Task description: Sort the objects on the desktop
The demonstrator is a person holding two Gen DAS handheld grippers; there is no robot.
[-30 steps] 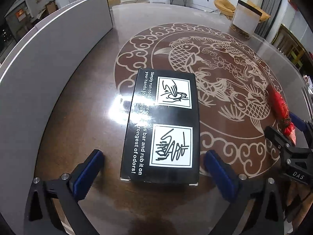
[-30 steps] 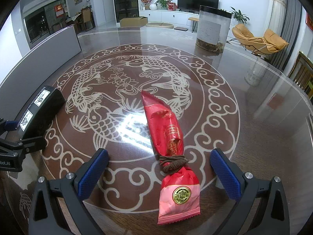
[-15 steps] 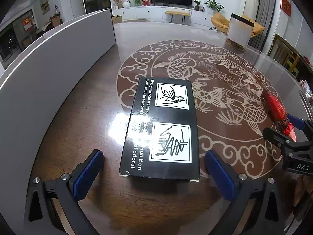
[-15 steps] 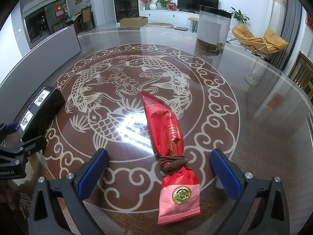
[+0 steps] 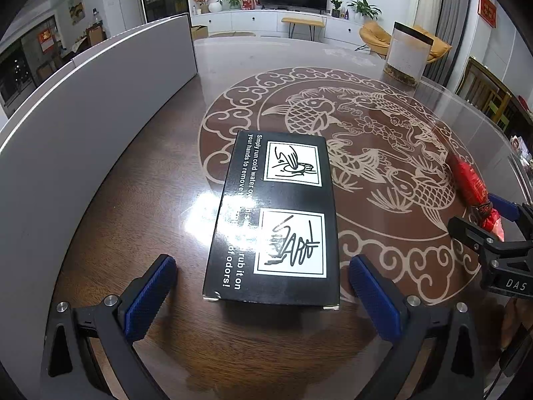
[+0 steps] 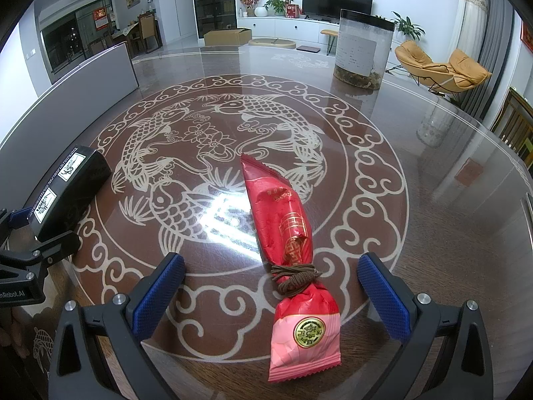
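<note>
Left tool (image 5: 261, 278) spread wide, released, straddling the black box (image 5: 276, 213) on the tabletop (image 5: 140, 200). Right tool (image 6: 271, 281) likewise released, flanking the red snack packet (image 6: 286, 233).

Your left gripper (image 5: 263, 286) has black angular arms with silver screw heads and blue knurled pads (image 5: 150, 295) on its jaws. Your right gripper (image 6: 271, 285) is built the same; seen from the other camera, its black body carries white lettering, apparently "DAS". The left one's body reads "nRobot.AI".
</note>
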